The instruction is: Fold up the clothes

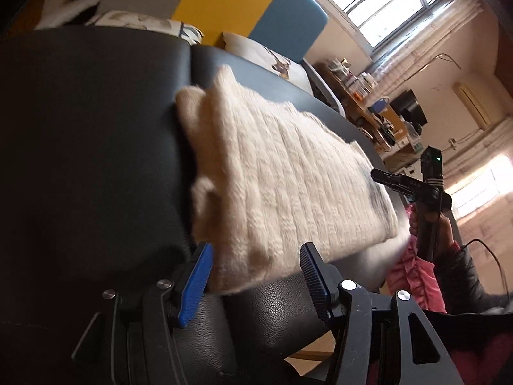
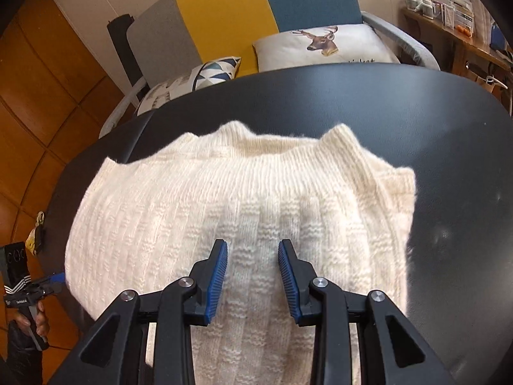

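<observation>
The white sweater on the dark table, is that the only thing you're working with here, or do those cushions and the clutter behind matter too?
Part of the job:
- cream knit sweater
- left gripper, open at its edge
- right gripper, open above it
- black table it lies on

Just lying about:
- deer cushion
- patterned cushion
- colour-block chair
- cluttered wooden shelf

The left gripper (image 1: 256,271) is held low with its jaws spread wide apart, nothing clamped between the blue ribbed pads (image 1: 195,284). The right gripper (image 2: 253,272) is likewise held with its jaws parted, the pads (image 2: 218,284) gripping nothing. In the left wrist view, the right gripper (image 1: 384,178) is seen at the far right, carried by a hand (image 1: 444,229) wrapped around its handle, a dark sleeve (image 1: 461,280) covering the wrist. In the right wrist view, the left gripper (image 2: 57,278) is seen at the near left, grasped by a hand (image 2: 40,320).
</observation>
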The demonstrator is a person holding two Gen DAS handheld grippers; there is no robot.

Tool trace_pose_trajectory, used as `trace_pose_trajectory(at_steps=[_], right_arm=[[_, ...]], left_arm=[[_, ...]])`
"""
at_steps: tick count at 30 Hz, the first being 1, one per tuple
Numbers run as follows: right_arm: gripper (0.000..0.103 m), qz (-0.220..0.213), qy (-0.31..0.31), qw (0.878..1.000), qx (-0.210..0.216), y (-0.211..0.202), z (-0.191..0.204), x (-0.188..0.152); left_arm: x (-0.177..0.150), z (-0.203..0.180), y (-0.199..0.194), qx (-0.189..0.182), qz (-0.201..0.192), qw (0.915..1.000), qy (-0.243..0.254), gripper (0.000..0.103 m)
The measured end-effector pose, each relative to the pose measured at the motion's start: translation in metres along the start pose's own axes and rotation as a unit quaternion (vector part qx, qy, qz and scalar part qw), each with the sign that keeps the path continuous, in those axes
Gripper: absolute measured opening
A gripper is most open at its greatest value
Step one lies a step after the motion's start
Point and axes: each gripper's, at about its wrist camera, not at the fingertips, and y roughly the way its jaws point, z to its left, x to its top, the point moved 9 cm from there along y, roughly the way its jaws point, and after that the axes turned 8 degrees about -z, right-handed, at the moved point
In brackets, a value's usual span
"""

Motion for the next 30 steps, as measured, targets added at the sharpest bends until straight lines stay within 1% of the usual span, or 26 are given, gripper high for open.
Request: trace_pose_trajectory(at_steps=[2, 3, 4, 5, 6, 8, 9, 11, 13, 14, 15, 16, 17, 18, 19, 21, 23, 26, 27, 29, 30], right_arm=[[0.033, 0.003, 0.001, 1.0, -0.005, 0.001, -0.001, -0.003], [0.033, 0.004, 0.004, 1.0, -0.006, 0.003, -0.002, -0.004], [0.033, 0.005, 0.007, 1.0, -0.005, 0.004, -0.003, -0.005], [0.033, 0.006, 0.01, 1.0, -0.004, 0.005, -0.004, -0.006], [0.033, 0.009, 0.014, 1.0, -0.004, 0.007, -0.007, -0.007], [0.033, 0.01, 0.027, 1.0, 0.004, 0.011, -0.012, -0.01], [0.033, 0.006, 0.037, 0.999, 0.011, 0.012, -0.014, -0.011], [0.033, 0.0, 0.048, 0.999, 0.02, 0.012, -0.018, -0.011], [0.033, -0.002, 0.046, 0.999, 0.022, 0.011, -0.018, -0.011], [0.033, -0.004, 0.045, 0.999, 0.023, 0.01, -0.018, -0.01], [0.033, -0.005, 0.044, 0.999, 0.025, 0.01, -0.018, -0.01], [0.033, -0.006, 0.042, 0.999, 0.027, 0.01, -0.017, -0.01], [0.033, -0.008, 0.045, 0.998, 0.03, 0.009, -0.017, -0.01], [0.033, -0.011, 0.048, 0.998, 0.032, 0.009, -0.018, -0.01], [0.033, -0.013, 0.051, 0.998, 0.035, 0.008, -0.018, -0.009], [0.033, -0.021, 0.054, 0.998, 0.035, 0.004, -0.017, -0.007], [0.033, -0.03, 0.052, 0.998, 0.034, 0.0, -0.014, -0.003], [0.033, -0.041, 0.043, 0.998, 0.029, -0.009, -0.011, 0.007], [0.033, -0.045, 0.038, 0.998, 0.029, -0.012, -0.011, 0.012], [0.033, -0.05, 0.028, 0.998, 0.029, -0.017, -0.011, 0.022], [0.033, -0.048, 0.021, 0.998, 0.027, -0.017, -0.011, 0.026]], left_arm=[[-0.004, -0.001, 0.006, -0.008, 0.005, 0.9999, -0.004, 0.053], [-0.005, -0.002, 0.009, -0.011, 0.008, 0.9999, -0.004, 0.048], [-0.006, 0.0, 0.012, -0.006, 0.009, 0.9999, -0.005, 0.043], [-0.007, 0.001, 0.014, 0.0, 0.009, 0.9999, -0.007, 0.028], [-0.008, 0.003, 0.017, 0.006, 0.01, 0.9999, -0.008, 0.015], [-0.013, 0.01, 0.015, 0.018, 0.012, 0.9996, -0.017, 0.012], [-0.018, 0.014, 0.015, 0.024, 0.016, 0.9991, -0.03, 0.012], [-0.023, 0.02, 0.015, 0.022, 0.017, 0.9985, -0.048, 0.012], [-0.021, 0.017, 0.012, 0.03, 0.013, 0.9981, -0.051, 0.015], [-0.02, 0.014, 0.01, 0.034, 0.015, 0.9982, -0.046, 0.019], [-0.018, 0.014, 0.005, 0.043, 0.012, 0.998, -0.045, 0.027], [-0.012, 0.012, -0.002, 0.046, 0.001, 0.9977, -0.05, 0.031], [-0.004, 0.011, -0.012, 0.052, -0.018, 0.9972, -0.052, 0.043], [0.004, 0.01, -0.021, 0.058, -0.038, 0.9962, -0.053, 0.049], [0.016, 0.006, -0.033, 0.063, -0.062, 0.9949, -0.048, 0.049], [0.037, -0.007, -0.048, 0.062, -0.103, 0.9922, -0.034, 0.056], [0.059, -0.024, -0.049, 0.068, -0.125, 0.9898, -0.007, 0.057], [0.086, -0.047, -0.022, 0.069, -0.112, 0.9908, 0.029, 0.058], [0.093, -0.053, -0.009, 0.075, -0.103, 0.991, 0.04, 0.058], [0.106, -0.062, 0.016, 0.071, -0.08, 0.9918, 0.07, 0.058], [0.109, -0.061, 0.028, 0.078, -0.072, 0.9916, 0.075, 0.058]])
